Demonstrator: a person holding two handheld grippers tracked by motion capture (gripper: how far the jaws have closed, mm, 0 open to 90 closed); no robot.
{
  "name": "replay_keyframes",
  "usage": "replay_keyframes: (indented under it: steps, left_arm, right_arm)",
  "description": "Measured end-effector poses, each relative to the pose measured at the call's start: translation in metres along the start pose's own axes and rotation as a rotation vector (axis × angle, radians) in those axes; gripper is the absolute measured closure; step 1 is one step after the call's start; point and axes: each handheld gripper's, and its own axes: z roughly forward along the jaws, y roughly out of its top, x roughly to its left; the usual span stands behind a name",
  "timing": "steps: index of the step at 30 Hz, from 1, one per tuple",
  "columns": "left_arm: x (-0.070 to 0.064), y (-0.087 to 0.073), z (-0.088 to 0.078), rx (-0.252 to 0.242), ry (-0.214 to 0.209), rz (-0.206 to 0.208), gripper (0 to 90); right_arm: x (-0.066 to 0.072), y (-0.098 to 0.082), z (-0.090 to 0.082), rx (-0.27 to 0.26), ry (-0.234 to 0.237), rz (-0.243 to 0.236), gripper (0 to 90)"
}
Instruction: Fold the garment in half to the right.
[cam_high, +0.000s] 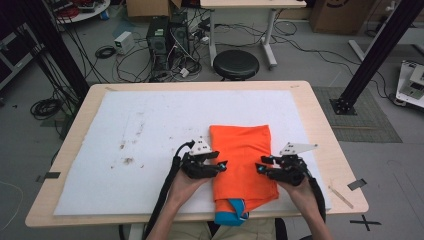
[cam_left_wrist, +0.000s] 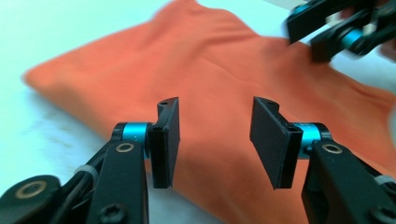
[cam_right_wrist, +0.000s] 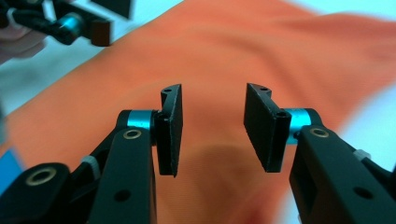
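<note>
Orange cloth (cam_high: 243, 161) lies on the white mat (cam_high: 140, 145), toward your side of the table (cam_high: 320, 130), already folded into a tall narrow rectangle; side edges look straight, top edge square; a blue part (cam_high: 231, 215) sticks out from under the near end, at the table's front edge.

Your left gripper (cam_high: 223, 165) sits at the cloth's left edge, jaws parted to a middling gap, nothing between the pads; in the left gripper view the fingers (cam_left_wrist: 167, 140) hang just over the fabric, not pinching it. Your right gripper (cam_high: 260, 168) mirrors it at the right edge; jaws likewise apart and empty in the right gripper view, orange fabric beneath.

Judgement: lengthwise folds look done; both sides are brought in; you hold nothing now. Left to do, likely: a cross fold, near end to far end or the reverse, and tucking that blue part in; then smoothing. Small creases show across the middle.
</note>
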Motion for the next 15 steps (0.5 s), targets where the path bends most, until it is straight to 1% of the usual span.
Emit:
replay_keyframes:
  steps: [1,2,3,4,5,6,7,8,10,11,12,13,14,15]
  left_arm:
    - [-0.002,-0.002,0.001,0.002,-0.002,0.001,51.8]
    - [-0.004,-0.005,0.001,0.008,-0.008,-0.001,51.8]
    - [-0.005,-0.008,0.002,0.011,-0.012,0.004,51.5]
    - [-0.006,-0.011,0.003,0.008,-0.01,0.005,50.5]
    - [-0.006,-0.013,0.003,0.008,-0.012,0.003,50.4]
    - [-0.006,-0.015,0.002,0.008,-0.015,0.008,50.4]
    - [-0.006,-0.016,0.002,0.001,-0.02,0.002,50.4]
    - [-0.005,-0.017,0.001,0.005,-0.024,0.002,50.4]
    - [-0.004,-0.02,0.001,0.035,-0.037,-0.006,50.4]
    - [-0.004,-0.023,0.002,0.043,-0.038,-0.004,50.3]
    - [-0.005,-0.025,0.001,0.039,-0.039,-0.006,50.1]
    - [-0.005,-0.026,-0.001,0.026,-0.043,-0.012,49.8]
    - [-0.005,-0.026,-0.003,0.014,-0.042,-0.014,49.7]
    - [-0.006,-0.025,-0.006,-0.002,-0.037,-0.014,49.4]
  right_arm:
    - [0.004,-0.004,0.006,0.019,0.012,-0.005,60.0]
    - [0.004,-0.007,0.009,0.032,0.011,-0.001,60.9]
    - [0.003,-0.011,0.012,0.052,-0.002,0.014,63.0]
    - [0.0,-0.016,0.013,0.063,-0.006,0.03,66.0]
    - [-0.005,-0.021,0.012,0.059,0.008,0.055,68.9]
    - [-0.009,-0.026,0.009,0.044,0.017,0.076,72.6]
    - [-0.012,-0.029,0.005,0.035,0.01,0.083,76.4]
    - [-0.014,-0.032,0.001,0.028,0.005,0.088,78.2]
    - [-0.017,-0.035,-0.007,0.027,-0.02,0.08,79.0]
    - [-0.018,-0.037,-0.01,0.038,-0.026,0.078,79.0]
    - [-0.019,-0.04,-0.013,0.039,-0.028,0.07,79.0]
    - [-0.02,-0.042,-0.016,0.041,-0.031,0.077,78.9]
    - [-0.02,-0.043,-0.018,0.04,-0.04,0.071,78.4]
    - [-0.02,-0.043,-0.021,0.047,-0.055,0.076,75.2]
